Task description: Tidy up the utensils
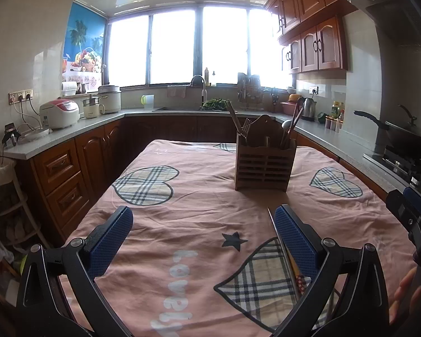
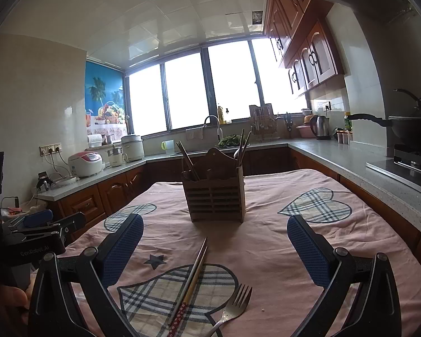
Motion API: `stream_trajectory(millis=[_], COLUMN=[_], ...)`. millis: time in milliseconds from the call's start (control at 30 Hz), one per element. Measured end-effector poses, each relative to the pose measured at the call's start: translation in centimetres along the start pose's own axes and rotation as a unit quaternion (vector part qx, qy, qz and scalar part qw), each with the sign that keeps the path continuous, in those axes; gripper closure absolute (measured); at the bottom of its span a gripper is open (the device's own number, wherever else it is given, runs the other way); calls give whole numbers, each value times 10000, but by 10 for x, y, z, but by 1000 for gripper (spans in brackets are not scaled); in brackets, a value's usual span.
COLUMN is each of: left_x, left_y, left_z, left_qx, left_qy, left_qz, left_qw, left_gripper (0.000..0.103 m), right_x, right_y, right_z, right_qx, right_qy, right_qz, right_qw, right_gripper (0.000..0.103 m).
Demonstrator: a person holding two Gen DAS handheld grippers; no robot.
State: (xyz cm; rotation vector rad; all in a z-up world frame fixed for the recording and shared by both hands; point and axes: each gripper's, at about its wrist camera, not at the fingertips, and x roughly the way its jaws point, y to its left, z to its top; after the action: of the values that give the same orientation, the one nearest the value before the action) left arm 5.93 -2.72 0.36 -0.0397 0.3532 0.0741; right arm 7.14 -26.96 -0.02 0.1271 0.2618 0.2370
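Writing on cloth: pale letters on the pink tablecloth (image 1: 199,202), lower centre of the left wrist view; they seem to start "lov", the rest runs off the frame.
Writing on rig: "GenRobot.AI" in small grey print on the left gripper's body, far left of the right wrist view.
Utensil holder (image 2: 214,196): slatted wooden box with a shaped back board, upright at mid-frame on the cloth. Chopsticks lean out of its left compartment; a ladle and more sticks rise from its right.
Loose chopsticks (image 2: 192,278): a pair lying together on a plaid heart patch, lower centre; one metal, one pale with a red flowered end.
Fork (image 2: 234,303): silver, flat on the cloth just right of the chopsticks, tines pointing toward the holder.
Left gripper (image 1: 203,224): blue pads spread wide, nothing between them.
Right gripper (image 2: 214,234): spread wide too, empty, above the loose chopsticks and fork.
Hand (image 1: 407,289): fingers show at the lower right edge.
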Motion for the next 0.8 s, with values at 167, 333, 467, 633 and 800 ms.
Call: stream_trajectory(millis=[167, 333, 467, 633, 800], left_x=[0, 0, 0, -1, 0], left_y=[-1, -1, -2, -3, -3], left_z=[0, 0, 1, 2, 2], left_qx=[12, 28, 56, 75, 65], left_qy=[-1, -5, -32, -43, -32], left_qz=[5, -8, -4, -20, -31], left_qw=[10000, 10000, 10000, 10000, 10000], left_gripper=[0, 0, 0, 0, 0], right_x=[0, 0, 0, 0, 0], right_y=[1, 1, 3, 3, 3], right_z=[0, 1, 1, 1, 1], right_qx=[-13, -10, -18, -17, -20], right_qy=[8, 13, -5, 2, -5], right_qz=[28, 40, 44, 52, 52], right_qw=[10000, 10000, 10000, 10000, 10000], right_gripper=[0, 0, 0, 0, 0])
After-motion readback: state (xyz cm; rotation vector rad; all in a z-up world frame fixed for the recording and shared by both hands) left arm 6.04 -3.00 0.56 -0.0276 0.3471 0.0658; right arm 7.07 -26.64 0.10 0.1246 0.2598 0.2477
